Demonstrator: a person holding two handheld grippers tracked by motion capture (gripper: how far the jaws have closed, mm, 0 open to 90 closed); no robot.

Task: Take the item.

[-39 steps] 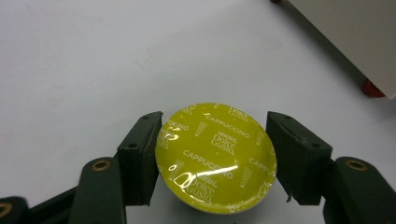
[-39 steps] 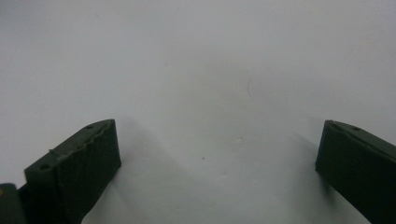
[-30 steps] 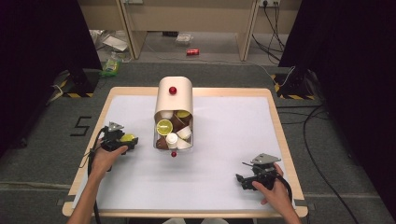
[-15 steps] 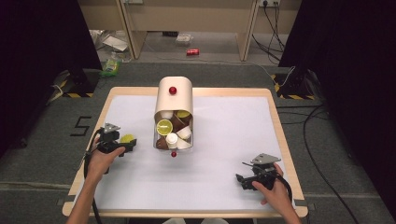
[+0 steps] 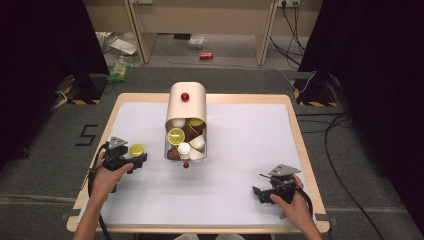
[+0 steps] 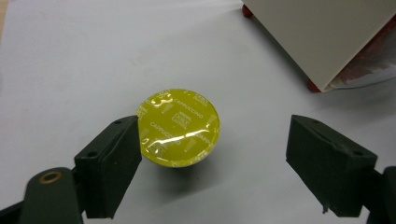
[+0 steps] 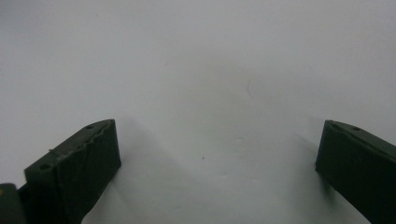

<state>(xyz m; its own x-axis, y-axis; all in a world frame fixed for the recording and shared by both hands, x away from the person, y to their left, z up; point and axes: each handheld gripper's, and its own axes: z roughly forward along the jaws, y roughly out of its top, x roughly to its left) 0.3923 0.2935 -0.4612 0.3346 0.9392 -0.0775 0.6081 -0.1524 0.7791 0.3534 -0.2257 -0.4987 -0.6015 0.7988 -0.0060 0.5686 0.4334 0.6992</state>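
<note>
The yellow capsule (image 6: pixel 178 127) stands on the table (image 5: pixel 240 200), left of the cream box (image 5: pixel 187 107). The left gripper (image 6: pixel 212 154) has just been opening; its jaws are wide, the capsule loose between them. The left hand (image 5: pixel 107 175) reaches forward. The right gripper (image 7: pixel 217 163) gapes empty, well right of the box.

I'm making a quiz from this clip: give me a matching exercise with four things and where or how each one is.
Things:
1. yellow capsule
2. box
3. left gripper
4. right gripper

Places or states:
A. on its side at mid-table, full of capsules
B. open, at the table's near right corner, nothing between its jaws
C. foil up on the table, left of the box
D. jaws just opened, the capsule between them, close to one jaw, clear of the other

Pairs: 1-C, 2-A, 3-D, 4-B
</note>
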